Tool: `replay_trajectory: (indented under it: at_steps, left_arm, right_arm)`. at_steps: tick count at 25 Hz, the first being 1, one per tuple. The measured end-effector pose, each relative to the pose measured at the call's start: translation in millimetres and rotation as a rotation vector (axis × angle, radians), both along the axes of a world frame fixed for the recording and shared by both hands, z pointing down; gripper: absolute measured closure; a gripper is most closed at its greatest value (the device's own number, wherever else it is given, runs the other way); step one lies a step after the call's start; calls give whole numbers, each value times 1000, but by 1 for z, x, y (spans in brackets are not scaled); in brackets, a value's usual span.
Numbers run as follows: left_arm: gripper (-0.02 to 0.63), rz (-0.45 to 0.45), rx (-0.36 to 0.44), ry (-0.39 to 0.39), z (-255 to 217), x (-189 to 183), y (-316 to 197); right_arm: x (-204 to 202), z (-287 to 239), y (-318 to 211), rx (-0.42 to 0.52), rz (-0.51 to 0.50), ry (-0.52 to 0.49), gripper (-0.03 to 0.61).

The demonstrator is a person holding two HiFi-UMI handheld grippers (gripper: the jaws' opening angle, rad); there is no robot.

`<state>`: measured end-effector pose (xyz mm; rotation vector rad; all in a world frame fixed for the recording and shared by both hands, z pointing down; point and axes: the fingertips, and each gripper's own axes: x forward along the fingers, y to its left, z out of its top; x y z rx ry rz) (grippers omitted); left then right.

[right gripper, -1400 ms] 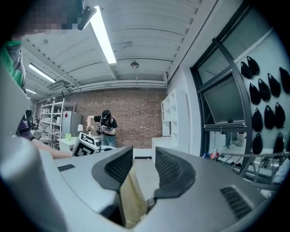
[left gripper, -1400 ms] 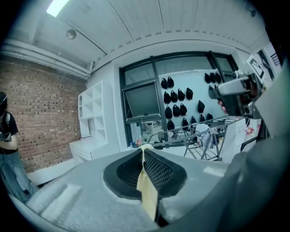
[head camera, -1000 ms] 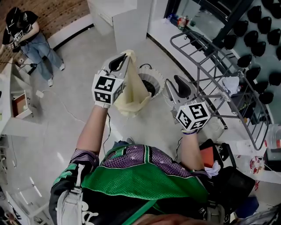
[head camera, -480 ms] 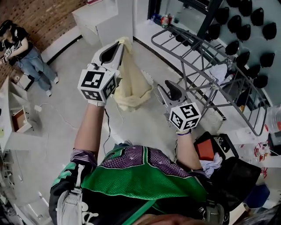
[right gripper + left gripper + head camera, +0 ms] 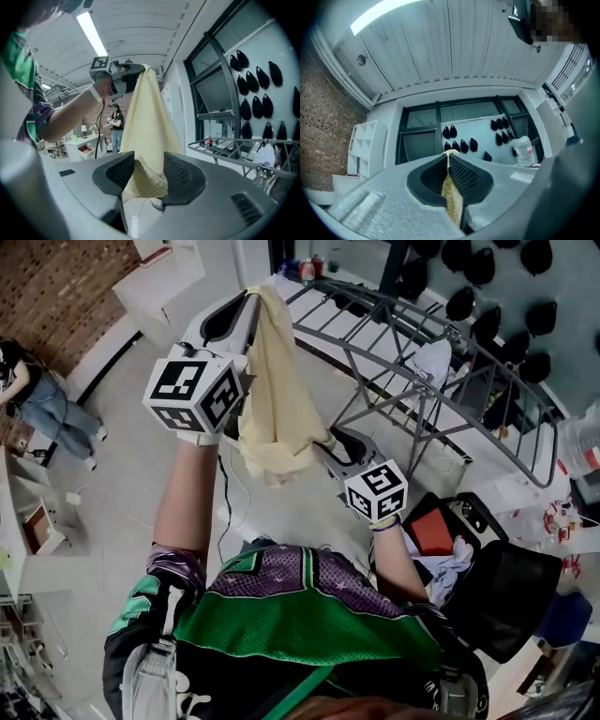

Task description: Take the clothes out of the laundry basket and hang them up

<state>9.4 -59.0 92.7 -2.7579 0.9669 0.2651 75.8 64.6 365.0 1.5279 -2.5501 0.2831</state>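
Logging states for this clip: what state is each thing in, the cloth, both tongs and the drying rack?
Yellow cloth, hanging from the left tongs, lower end between the right tongs.
Left tongs, shut on the cloth's top edge.
Right tongs, opening, cloth loose between them.
Drying rack, unfolded, a white garment draped on it.

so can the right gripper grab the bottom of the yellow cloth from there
Probably yes: the yellow cloth has its bottom hanging between the opening jaws of the right gripper, with nothing in the way, while the left gripper pinches its top.
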Motion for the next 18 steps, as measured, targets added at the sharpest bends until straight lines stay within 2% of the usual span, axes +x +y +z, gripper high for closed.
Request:
replay_trajectory:
  at_steps: [3, 8, 11, 15, 17, 18]
  left_arm:
    - [591, 41, 14, 6, -11, 32, 14]
    - [591, 84, 37, -9, -22, 82, 32]
    - [591, 89, 50, -21, -25, 104, 43]
    - [591, 79, 56, -23, -28, 123, 54]
    - [591, 70, 56, -23, -29, 128, 59]
    - [591, 65, 54, -22, -29, 130, 61]
  right_arm:
    - [15, 5, 20, -1, -35, 40, 380]
    - [25, 14, 49, 4, -179, 145, 373]
    - [32, 27, 51, 1, -187, 245, 373]
    - [34, 36, 47, 18, -180, 321, 373]
    - [33, 40, 48, 32, -184, 389, 404]
    - [32, 41, 50, 41, -186, 414, 460]
